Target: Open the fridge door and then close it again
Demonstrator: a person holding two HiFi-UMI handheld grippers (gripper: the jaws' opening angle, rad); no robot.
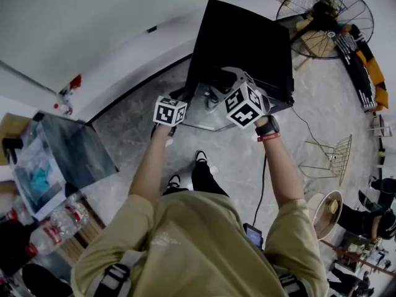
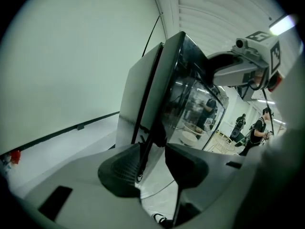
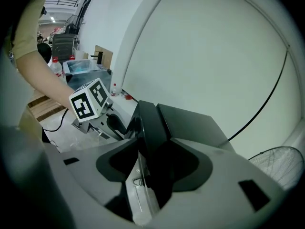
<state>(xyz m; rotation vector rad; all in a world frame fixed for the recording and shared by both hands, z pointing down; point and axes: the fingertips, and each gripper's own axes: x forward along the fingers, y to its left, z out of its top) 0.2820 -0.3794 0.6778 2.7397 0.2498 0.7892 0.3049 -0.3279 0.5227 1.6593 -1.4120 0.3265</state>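
Head view: black fridge (image 1: pixel 247 39) at floor's far edge, against wall; fan (image 1: pixel 325 14) toward right corner. Fridge door (image 3: pixel 147 120) slightly ajar, free edge clamped between jaws of right gripper (image 3: pixel 151 165). Left gripper (image 2: pixel 152 162) beside door's mirrored front, jaws apart.

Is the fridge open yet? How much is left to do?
Nothing is finished yet. The right tongs grip the edge of the fridge door, which looks just a little ajar, with a pale strip showing beneath. The left tongs are open beside the door. Swinging it wide and then closing it are left.
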